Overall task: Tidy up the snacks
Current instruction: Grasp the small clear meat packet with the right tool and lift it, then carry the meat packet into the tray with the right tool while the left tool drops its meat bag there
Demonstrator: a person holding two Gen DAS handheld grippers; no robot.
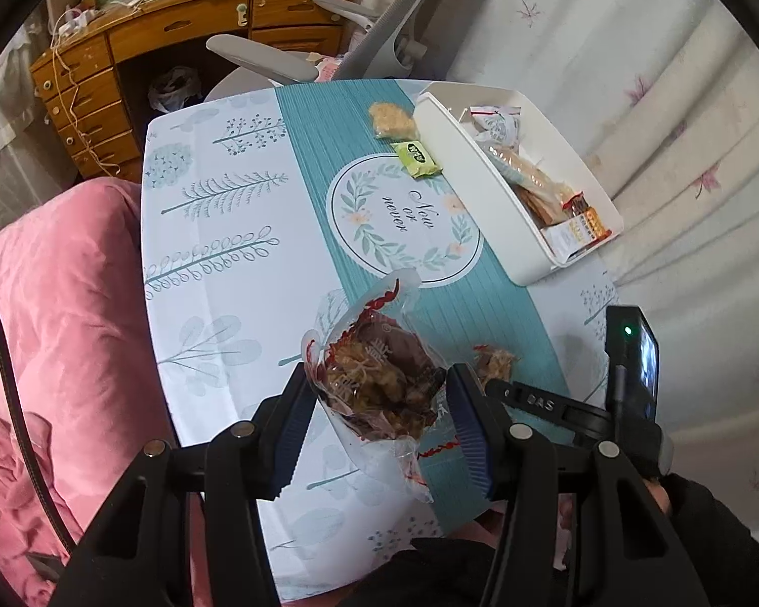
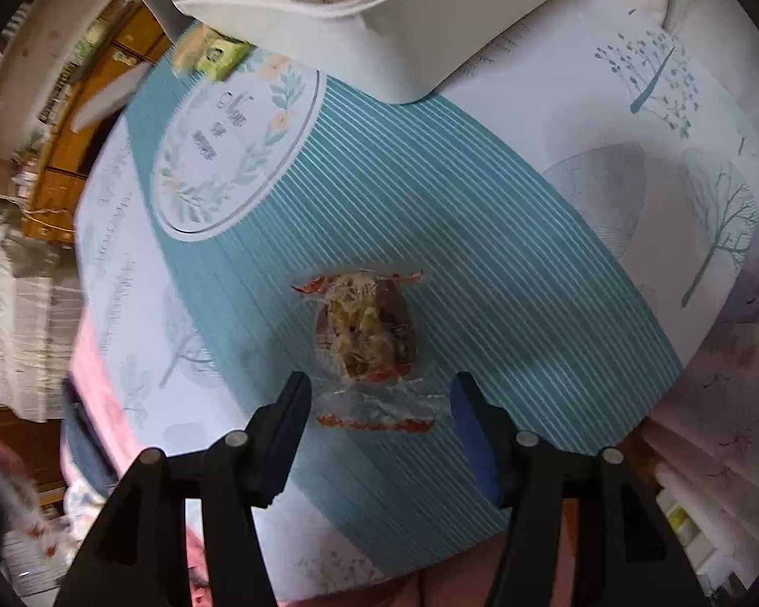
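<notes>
The table (image 1: 217, 232) carries a printed cloth with a teal striped band. At its far right edge stands a white bin (image 1: 460, 162), already holding several wrapped snacks. Beside the bin lie a green packet (image 1: 417, 158) and a pale biscuit pack (image 1: 392, 120). The left gripper (image 1: 379, 394) is clenched on a clear-wrapped snack (image 1: 374, 379), held above the cloth. The right gripper (image 2: 379, 399) stands released (pads apart, not touching) over a second wrapped snack (image 2: 367, 334) lying on the teal band.
</notes>
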